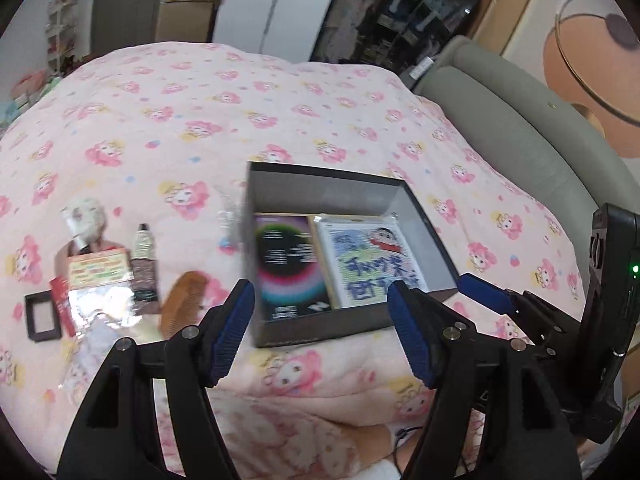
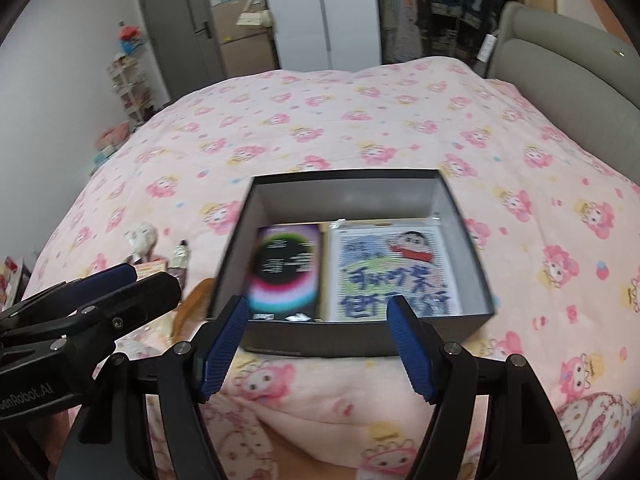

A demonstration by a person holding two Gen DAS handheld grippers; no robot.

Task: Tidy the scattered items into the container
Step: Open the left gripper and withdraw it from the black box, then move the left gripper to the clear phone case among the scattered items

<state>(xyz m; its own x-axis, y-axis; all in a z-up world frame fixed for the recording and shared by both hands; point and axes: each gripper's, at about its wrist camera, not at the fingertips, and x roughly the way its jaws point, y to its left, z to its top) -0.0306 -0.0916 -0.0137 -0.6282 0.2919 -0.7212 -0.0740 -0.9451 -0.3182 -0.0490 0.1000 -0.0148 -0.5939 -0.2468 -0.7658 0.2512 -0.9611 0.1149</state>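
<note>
On the pink cartoon-print quilt (image 1: 180, 120), at the far left, a small black frame (image 1: 42, 317) lay flat, with a red stick-shaped item (image 1: 64, 306) just beside it. Next came a clear packet with an orange label (image 1: 100, 274), a pale crumpled item (image 1: 84, 222) behind it, and a dark tube with a black cap (image 1: 144, 266) standing along the packet's right edge. A brown wooden comb (image 1: 184, 304) lay near the tube, between the clutter and the box. The left gripper (image 1: 320, 332) hovered with its blue-padded jaws spread wide and nothing between them, just in front of the box's near wall. The dark open box (image 1: 320, 330) sat in the middle of the quilt and held two flat things side by side: a black card with a coloured ring (image 1: 288, 264) on the left, a cartoon picture card (image 1: 368, 258) on the right. The right gripper (image 2: 316, 344) likewise hung before the box (image 2: 320, 346), jaws apart and empty. A grey headboard (image 1: 520, 136) ran along the right.
</note>
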